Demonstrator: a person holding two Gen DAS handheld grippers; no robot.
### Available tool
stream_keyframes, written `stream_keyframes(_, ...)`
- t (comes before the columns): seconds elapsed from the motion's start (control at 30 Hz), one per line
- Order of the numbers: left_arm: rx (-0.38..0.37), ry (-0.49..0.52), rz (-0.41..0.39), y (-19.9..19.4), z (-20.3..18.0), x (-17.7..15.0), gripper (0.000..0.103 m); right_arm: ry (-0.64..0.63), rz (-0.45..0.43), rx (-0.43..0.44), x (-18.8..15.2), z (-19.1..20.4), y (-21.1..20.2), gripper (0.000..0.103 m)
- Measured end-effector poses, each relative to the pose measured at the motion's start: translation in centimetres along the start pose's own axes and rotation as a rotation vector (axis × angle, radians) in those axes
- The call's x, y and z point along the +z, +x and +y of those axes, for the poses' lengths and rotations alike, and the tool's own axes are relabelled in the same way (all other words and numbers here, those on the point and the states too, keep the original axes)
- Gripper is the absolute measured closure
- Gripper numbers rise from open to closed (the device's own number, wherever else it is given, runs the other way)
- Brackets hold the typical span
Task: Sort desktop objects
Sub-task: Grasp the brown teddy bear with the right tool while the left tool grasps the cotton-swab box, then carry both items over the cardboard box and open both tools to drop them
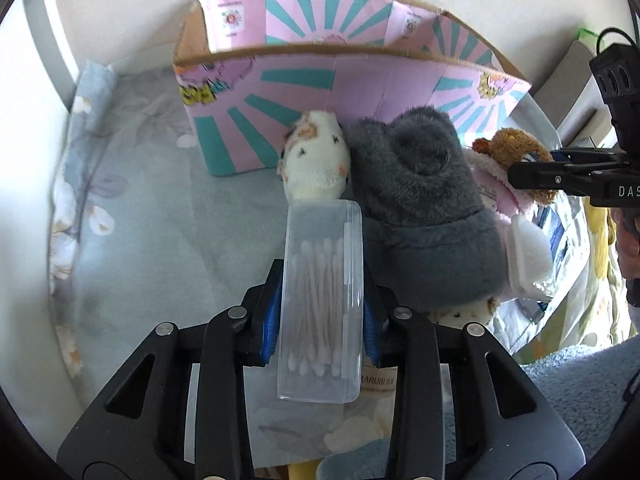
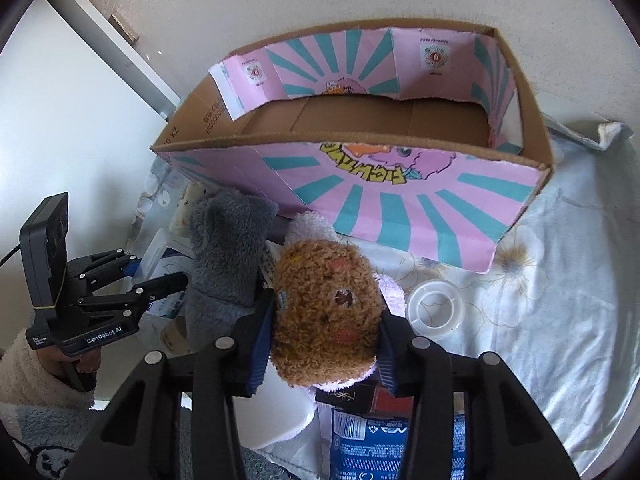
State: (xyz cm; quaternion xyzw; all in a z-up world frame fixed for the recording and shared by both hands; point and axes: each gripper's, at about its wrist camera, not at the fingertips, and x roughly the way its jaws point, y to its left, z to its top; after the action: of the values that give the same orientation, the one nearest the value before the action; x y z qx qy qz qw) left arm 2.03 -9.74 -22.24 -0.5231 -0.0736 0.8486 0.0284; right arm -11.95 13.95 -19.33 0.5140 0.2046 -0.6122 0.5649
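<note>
A clear swab case [image 1: 320, 300] is pinched between the blue pads [image 1: 269, 322] of the left gripper [image 1: 320, 320] at lower centre of the left wrist view. The case is held lengthwise, its far end reaching up to a white plush [image 1: 316, 160] at mid frame. White cotton swabs are seen through its wall. Just right of the case a grey plush [image 1: 424, 208] lies, touching the white plush on its left side. Behind both, in the upper part of the frame, a pink and teal carton [image 1: 360, 80] stands on a floral cloth [image 1: 152, 208].

In the right wrist view a brown bear [image 2: 326, 312] is clamped between the pads of the right gripper [image 2: 326, 340] at lower centre. A pale pink garment is seen around the bear's head. The grey plush [image 2: 224, 248] stands just left of the bear, and the left gripper [image 2: 132, 276] appears at far left, partly hidden behind it. A clear tape roll [image 2: 436, 308] lies on the cloth [image 2: 560, 280] just right of the bear, apart from it. The carton [image 2: 360, 192] fills the upper middle of the frame; its brown inside is seen open from above. Below the bear, at the bottom edge, a dark small box [image 2: 348, 394] and a blue packet [image 2: 368, 444] lie between the gripper's arms. In the left wrist view the right gripper [image 1: 532, 178] is seen at right edge, closed on the bear [image 1: 516, 148].
</note>
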Motion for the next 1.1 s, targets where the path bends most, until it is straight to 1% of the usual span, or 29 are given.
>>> stream_keyframes(0.13, -0.001, -0.020, -0.020, -2.0, 0.3, 0.6, 0.073, -0.011, -0.033, -0.006, -0.2, 0.5, -1.6, 0.063)
stream_keyframes(0.23, -0.025, -0.038, -0.052, -3.6, 0.6, 1.3, 0.073, -0.033, -0.068, -0.010, -0.4, 1.1, -3.2, 0.064)
stream_keyframes(0.3, -0.022, -0.041, -0.065, -4.5, 0.5, 1.8, 0.073, -0.044, -0.089, -0.012, -0.5, 1.4, -4.2, 0.064)
stream_keyframes(0.4, -0.001, -0.015, -0.079, -6.0, 0.0, 2.7, 0.073, -0.067, -0.128, -0.017, -0.4, 2.1, -5.7, 0.065)
stream_keyframes(0.5, 0.002, 0.010, -0.106, -7.6, -0.5, 3.7, 0.073, -0.079, -0.164, -0.016, 0.1, 2.7, -7.3, 0.065)
stream_keyframes(0.6, 0.030, 0.033, -0.125, -8.7, -1.1, 4.9, 0.073, -0.099, -0.200, -0.020, 1.1, 3.3, -9.0, 0.065)
stream_keyframes(0.7, 0.036, 0.037, -0.152, -9.6, -1.3, 6.4, 0.073, -0.125, -0.224, -0.032, 2.0, 3.7, -10.1, 0.065)
stream_keyframes(0.93, 0.062, 0.065, -0.206, -10.7, -1.5, 10.0, 0.073, -0.175, -0.232, -0.080, 4.6, 3.7, -10.8, 0.065)
stream_keyframes(1.03, 0.093, 0.073, -0.199, -10.7, -1.7, 11.8, 0.073, -0.201, -0.231, -0.072, 5.7, 3.3, -10.9, 0.065)
stream_keyframes(1.1, 0.094, 0.077, -0.202, -10.5, -1.8, 12.9, 0.073, -0.212, -0.224, -0.069, 6.8, 3.0, -10.8, 0.065)
